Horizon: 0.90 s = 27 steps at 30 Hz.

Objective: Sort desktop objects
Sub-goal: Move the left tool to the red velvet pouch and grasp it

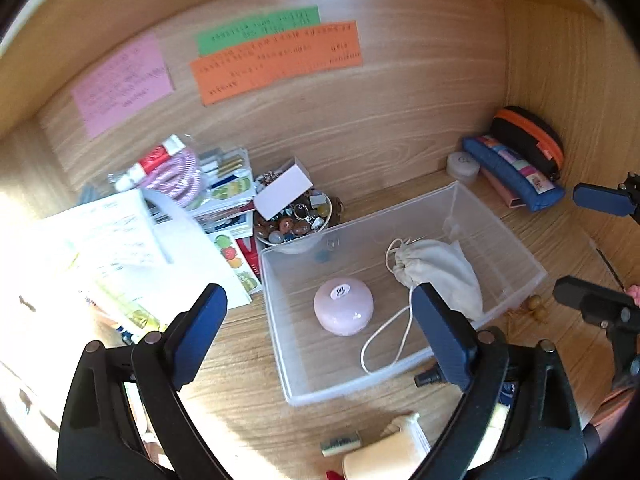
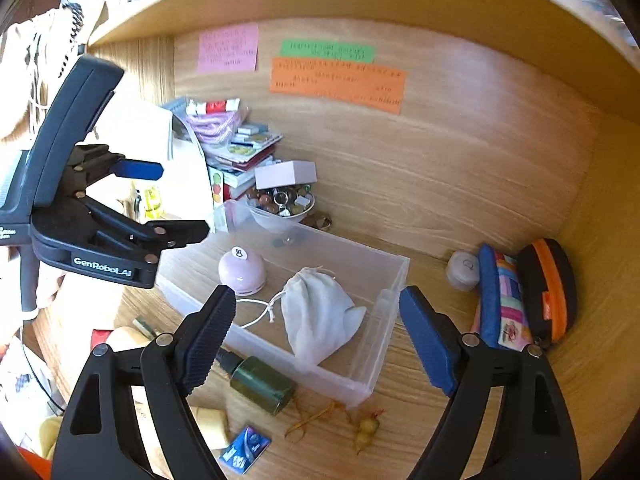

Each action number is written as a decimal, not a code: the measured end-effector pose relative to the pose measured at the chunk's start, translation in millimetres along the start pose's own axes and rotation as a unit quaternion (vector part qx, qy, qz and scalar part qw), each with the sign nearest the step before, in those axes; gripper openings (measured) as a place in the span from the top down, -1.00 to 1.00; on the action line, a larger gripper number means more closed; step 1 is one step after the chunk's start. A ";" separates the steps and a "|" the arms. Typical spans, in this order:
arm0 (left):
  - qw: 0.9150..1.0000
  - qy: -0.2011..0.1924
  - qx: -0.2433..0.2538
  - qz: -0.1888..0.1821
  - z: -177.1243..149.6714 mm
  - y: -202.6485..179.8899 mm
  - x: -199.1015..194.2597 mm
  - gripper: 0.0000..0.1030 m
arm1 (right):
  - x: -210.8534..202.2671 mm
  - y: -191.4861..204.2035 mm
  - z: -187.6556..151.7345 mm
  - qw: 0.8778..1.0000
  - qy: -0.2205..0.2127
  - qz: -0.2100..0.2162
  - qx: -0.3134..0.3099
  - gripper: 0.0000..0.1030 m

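cream cloth pouch (image 1: 440, 270) slumped in clear bin (image 1: 280, 320); both hand-held grippers (image 1: 320, 332) (image 2: 316, 336) released, empty.

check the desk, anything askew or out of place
Two things. The drawstring of the white cloth pouch trails over the rim of the clear plastic bin. A dark green bottle lies on its side against the bin's front wall, among loose bits on the desk.

Left wrist view angled down from seven o'clock, right wrist view from five o'clock, both near, sharing the clear rectangular plastic bin (image 1: 404, 376) (image 2: 360, 384)
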<state>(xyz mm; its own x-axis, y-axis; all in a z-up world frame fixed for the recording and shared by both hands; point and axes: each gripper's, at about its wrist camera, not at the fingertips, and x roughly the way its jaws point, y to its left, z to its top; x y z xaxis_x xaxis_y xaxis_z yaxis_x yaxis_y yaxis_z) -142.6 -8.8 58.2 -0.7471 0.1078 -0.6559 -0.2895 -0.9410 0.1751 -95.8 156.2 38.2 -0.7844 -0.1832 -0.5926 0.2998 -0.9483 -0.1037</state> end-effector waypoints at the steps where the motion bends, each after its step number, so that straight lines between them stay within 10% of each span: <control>1: 1.000 -0.006 -0.004 -0.001 -4.3 0.7 -6.4 -0.84 | -5.5 0.2 -3.4 1.000 -0.005 0.001 0.004 -0.59; 14: 0.996 -0.052 -0.074 -0.005 -82.4 13.1 -60.2 -0.95 | -31.2 12.6 -55.8 0.999 -0.021 -0.008 0.039 -0.62; 27: 0.988 0.012 -0.150 -0.040 -163.1 9.4 -43.5 -0.95 | -22.0 34.7 -121.2 0.997 0.027 -0.029 0.061 -0.63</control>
<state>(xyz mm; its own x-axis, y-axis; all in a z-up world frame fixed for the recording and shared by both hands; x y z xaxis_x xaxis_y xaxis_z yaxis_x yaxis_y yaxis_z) -15.3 -74.7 -31.4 -0.7133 0.1818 -0.6769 -0.1537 -0.9828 -0.1020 -2.3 158.8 -49.1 -0.7665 -0.1163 -0.6317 0.1840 -0.9820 -0.0425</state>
